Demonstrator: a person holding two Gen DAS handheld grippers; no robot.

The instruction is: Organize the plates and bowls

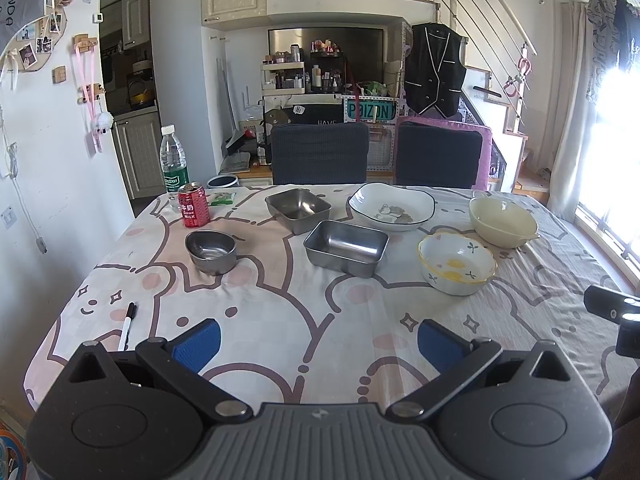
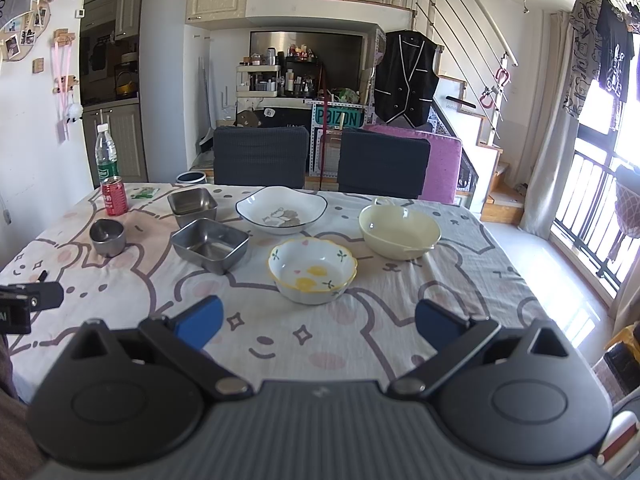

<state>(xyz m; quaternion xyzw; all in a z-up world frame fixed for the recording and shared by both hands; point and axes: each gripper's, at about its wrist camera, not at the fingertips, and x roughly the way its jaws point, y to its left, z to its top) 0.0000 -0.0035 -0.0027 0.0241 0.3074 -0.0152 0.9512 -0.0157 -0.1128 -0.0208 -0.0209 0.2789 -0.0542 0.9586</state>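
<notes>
Six vessels on desk (image 1: 280, 320), all empty; larger steel tray (image 1: 346, 248) as landmark: square steel tray (image 1: 298, 208) behind, round steel cup (image 1: 211, 251) left, white plate (image 1: 391, 206) behind-right, yellow-rimmed bowl (image 1: 457, 263) and cream bowl (image 1: 503, 222) right; left hand-held gripper (image 1: 319, 342) and right hand-held gripper (image 2: 319, 326) both wide, holding nothing; marker (image 1: 127, 326) partly hidden.

Three brushed steel dishes, two square trays (image 1: 346, 248) (image 1: 298, 209) and a round cup (image 1: 211, 251), gleam dully on the matt printed cotton tablecloth (image 1: 280, 320). The white plate (image 1: 391, 206), cream bowl (image 1: 503, 221) and lemon-patterned bowl (image 1: 457, 263) are glossy glazed ceramic.
</notes>
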